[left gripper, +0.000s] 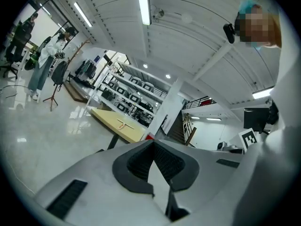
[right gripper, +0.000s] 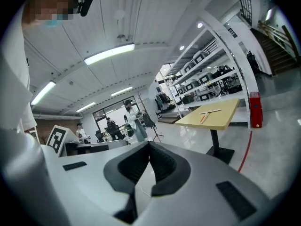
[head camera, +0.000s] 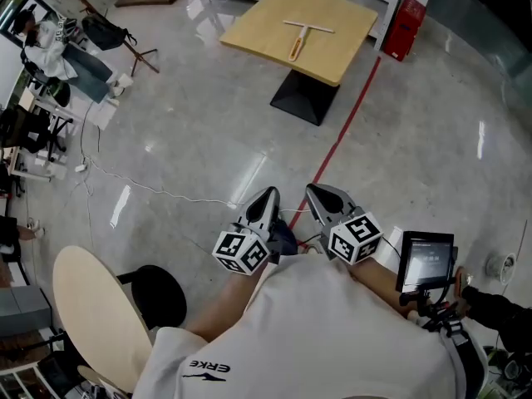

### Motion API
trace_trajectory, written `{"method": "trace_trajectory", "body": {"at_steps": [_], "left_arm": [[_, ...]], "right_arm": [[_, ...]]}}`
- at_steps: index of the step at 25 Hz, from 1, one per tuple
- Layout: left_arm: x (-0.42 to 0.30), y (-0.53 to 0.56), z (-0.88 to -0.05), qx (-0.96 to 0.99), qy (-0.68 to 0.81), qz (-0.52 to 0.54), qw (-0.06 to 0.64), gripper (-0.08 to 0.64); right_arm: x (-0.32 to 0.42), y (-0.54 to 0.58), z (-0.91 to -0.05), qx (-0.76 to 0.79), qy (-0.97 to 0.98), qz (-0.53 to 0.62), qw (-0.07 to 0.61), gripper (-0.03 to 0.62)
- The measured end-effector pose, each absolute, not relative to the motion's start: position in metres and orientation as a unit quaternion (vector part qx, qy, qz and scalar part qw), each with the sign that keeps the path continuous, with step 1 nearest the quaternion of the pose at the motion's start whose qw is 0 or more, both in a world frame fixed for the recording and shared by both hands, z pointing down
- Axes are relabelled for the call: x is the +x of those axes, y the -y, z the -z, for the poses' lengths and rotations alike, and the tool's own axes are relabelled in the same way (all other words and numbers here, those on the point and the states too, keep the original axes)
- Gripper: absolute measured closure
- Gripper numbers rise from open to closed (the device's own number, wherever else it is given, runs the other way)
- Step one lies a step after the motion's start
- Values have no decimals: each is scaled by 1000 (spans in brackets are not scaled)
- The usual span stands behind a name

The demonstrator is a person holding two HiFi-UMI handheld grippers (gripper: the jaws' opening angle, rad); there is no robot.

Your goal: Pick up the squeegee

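Head view looks down at the person's own body, with both claws held close in front of the white shirt. The left claw point(head camera: 268, 196) and the right claw point(head camera: 314, 191) sit side by side and point out over the shiny grey floor point(head camera: 191, 131). Each one has a cube with square markers point(head camera: 242, 253) at its back end. In the left gripper view the two dark pads meet at the tip with nothing between them, so that claw is closed and empty. The right gripper view shows the same thing: pads together, nothing held. The squeegee point(head camera: 302, 35) lies flat on the yellow counter point(head camera: 253, 32), well apart from both claws, across the room. Its long bar lies crosswise and its orange handle points back toward the person, which should make the handle the easy part to grab. A red line point(head camera: 349, 123) on the floor runs from near the claws toward the counter. I think the job has hardly begun: the person has to walk to the counter first, then open a claw to take the squeegee.
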State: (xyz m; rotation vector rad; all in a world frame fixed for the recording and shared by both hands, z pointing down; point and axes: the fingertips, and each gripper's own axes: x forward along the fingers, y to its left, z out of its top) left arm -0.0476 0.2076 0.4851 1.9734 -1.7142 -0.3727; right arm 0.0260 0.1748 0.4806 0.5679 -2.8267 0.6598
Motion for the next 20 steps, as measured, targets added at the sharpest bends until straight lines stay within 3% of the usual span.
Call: {"method": "trace_trajectory", "body": {"at_steps": [7, 20], "left_arm": [[-87, -165, -452, 752, 595, 135, 251, 557], [-199, -54, -491, 791, 539, 128, 259, 557]], "right_arm": [[-10, -134, -441, 232, 946, -208, 85, 588], [-123, -26, -481, 304, 926, -206, 91, 588]]}}
